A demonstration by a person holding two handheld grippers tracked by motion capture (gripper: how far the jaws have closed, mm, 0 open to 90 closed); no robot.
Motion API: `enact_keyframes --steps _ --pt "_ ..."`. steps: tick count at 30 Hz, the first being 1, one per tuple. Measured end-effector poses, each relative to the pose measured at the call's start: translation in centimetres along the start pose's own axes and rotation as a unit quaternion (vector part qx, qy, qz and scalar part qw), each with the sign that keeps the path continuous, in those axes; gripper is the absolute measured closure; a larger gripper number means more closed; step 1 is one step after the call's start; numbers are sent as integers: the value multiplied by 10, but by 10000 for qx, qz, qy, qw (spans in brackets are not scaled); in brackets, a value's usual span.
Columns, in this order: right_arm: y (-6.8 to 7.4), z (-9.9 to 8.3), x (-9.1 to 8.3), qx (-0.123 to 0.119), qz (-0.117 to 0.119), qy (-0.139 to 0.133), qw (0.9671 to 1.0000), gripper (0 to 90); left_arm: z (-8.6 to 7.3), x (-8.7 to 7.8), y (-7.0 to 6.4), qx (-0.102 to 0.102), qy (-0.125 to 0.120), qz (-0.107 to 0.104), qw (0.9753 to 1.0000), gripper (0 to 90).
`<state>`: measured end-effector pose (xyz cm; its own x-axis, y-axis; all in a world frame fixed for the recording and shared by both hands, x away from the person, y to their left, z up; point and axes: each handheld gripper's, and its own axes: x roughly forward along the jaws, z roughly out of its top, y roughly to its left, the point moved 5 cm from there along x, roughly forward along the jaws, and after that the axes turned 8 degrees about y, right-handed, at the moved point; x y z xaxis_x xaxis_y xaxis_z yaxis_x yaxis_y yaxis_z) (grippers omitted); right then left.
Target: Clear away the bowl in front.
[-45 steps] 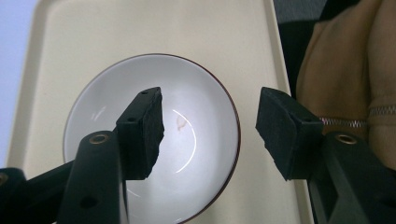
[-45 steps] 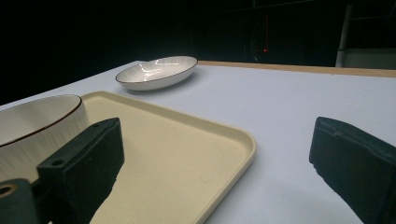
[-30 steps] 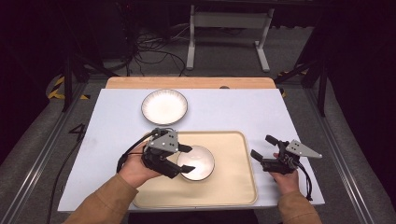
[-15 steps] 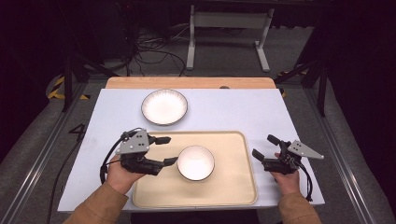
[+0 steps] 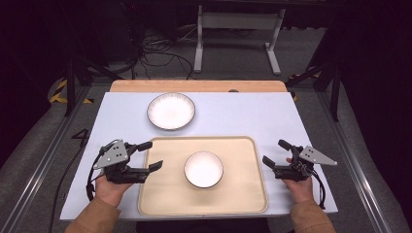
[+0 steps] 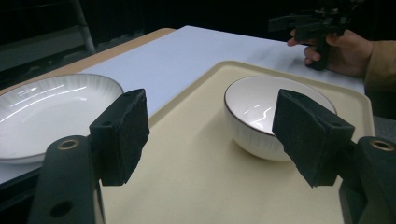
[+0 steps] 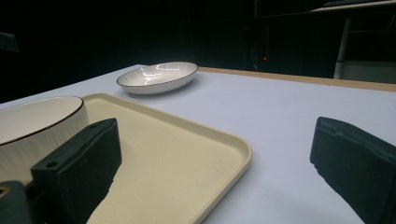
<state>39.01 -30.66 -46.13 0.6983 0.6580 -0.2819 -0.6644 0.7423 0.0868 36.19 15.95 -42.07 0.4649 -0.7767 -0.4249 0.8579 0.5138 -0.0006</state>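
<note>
Bowl [image 5: 203, 168] sits on tray [image 5: 160, 204]; left gripper [image 5: 147, 156], jaws spread and empty, should next approach the plate [image 5: 171, 110] rim low; right gripper [image 5: 275, 158] spread, idle.

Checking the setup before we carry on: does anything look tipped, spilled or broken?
Nothing stands out. The bowl sits upright on the tray, the plate lies flat on the table, and both look whole and empty.
</note>
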Motion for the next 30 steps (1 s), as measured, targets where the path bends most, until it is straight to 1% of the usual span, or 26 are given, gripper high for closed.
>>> enact_keyframes --steps 2,3,5,6,7,8,9,10,12,13,15,17,19,20,21,24,25,26,27,29,30 --pt "0 0 -1 -39 -33 -18 10000 26 -7 -1 3 -133 21 12 9999 274" --pt "0 1 -1 -86 -72 -35 9999 26 -10 -1 5 -164 7 27 9999 272" --pt "1 1 -2 -149 -127 -69 9998 26 -16 -2 8 -301 -41 38 9995 268" --pt "1 2 -2 -193 -135 -85 9997 26 -20 -3 10 -414 -46 14 9991 268" --pt "1 2 -2 -220 -159 -107 9996 27 -22 -3 12 -458 -47 28 9989 266" --pt "1 2 -3 -235 -176 -111 9995 27 -24 -3 14 -481 -49 73 9988 264" --pt "1 2 -3 -235 -176 -111 9995 27 -24 -3 14 -481 -49 73 9988 262" --pt "1 2 -3 -248 -192 -120 9994 27 -28 -4 17 -492 -9 158 9987 262" --pt "1 3 -4 -302 -233 -164 9991 27 -33 -5 21 -506 13 261 9984 260" --pt "2 3 -4 -325 -244 -180 9990 27 -36 -5 23 -573 9 256 9980 260" --pt "2 3 -4 -398 -294 -193 9986 27 -42 -6 28 -643 16 320 9974 260" --pt "3 3 -4 -469 -315 -215 9982 27 -48 -5 32 -628 76 382 9973 258" --pt "4 3 -4 -527 -325 -231 9978 27 -50 -4 34 -652 61 366 9972 261" --pt "4 4 -4 -549 -328 -232 9977 27 -53 -4 35 -704 58 329 9970 262" --pt "4 4 -4 -560 -334 -233 9976 27 -55 -3 38 -713 54 267 9971 262" --pt "4 4 -4 -574 -342 -242 9975 27 -58 -3 44 -835 -83 255 9962 261" --pt "4 4 -4 -574 -342 -242 9975 27 -58 -3 44 -835 -83 255 9962 259" --pt "4 4 -4 -564 -343 -248 9975 27 -60 -3 46 -924 -103 215 9954 259" --pt "4 4 -4 -537 -337 -258 9977 27 -63 -3 49 -985 -107 268 9947 257" --pt "4 4 -5 -516 -331 -267 9978 27 -65 -3 51 -1101 -124 277 9935 258" --pt "4 4 -5 -498 -323 -272 9979 27 -65 -3 51 -1120 -128 269 9933 254"
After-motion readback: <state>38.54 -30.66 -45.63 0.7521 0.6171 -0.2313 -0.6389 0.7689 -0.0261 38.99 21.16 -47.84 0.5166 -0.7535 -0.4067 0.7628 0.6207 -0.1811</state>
